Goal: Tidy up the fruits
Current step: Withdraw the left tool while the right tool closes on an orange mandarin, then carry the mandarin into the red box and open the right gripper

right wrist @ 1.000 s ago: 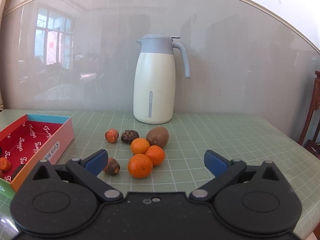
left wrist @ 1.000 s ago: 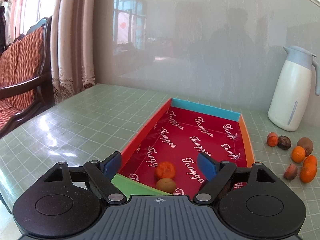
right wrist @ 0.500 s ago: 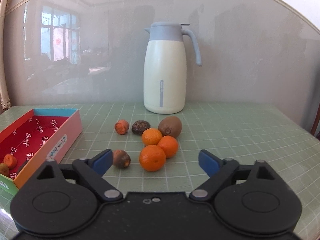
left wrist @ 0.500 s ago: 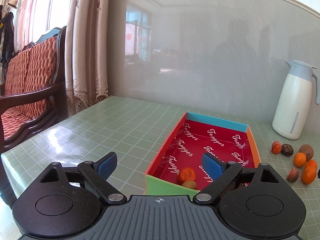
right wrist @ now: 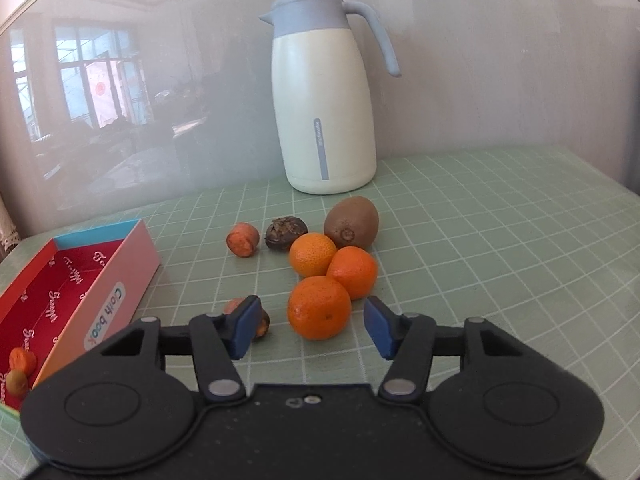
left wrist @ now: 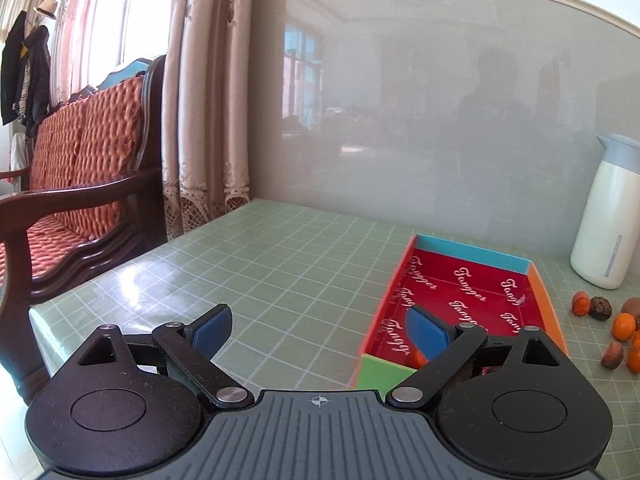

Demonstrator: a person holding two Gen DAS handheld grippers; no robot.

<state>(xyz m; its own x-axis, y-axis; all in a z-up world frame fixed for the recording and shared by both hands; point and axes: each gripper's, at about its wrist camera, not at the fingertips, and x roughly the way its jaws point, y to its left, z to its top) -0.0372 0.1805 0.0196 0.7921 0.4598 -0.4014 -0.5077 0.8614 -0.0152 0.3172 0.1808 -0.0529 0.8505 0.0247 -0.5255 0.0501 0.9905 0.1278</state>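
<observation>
My right gripper (right wrist: pixel 310 326) has just been closing, its blue pads still clear of the round, dimpled orange (right wrist: pixel 319 307) between them. Behind it sit two more oranges, a fuzzy kiwi (right wrist: pixel 351 222) and a smooth cream jug (right wrist: pixel 323 108). My left gripper (left wrist: pixel 320 330), spread wide and empty, has been opening beside the red-lined cardboard box (left wrist: pixel 468 258) on the green checked tablecloth (left wrist: pixel 280 272).
</observation>
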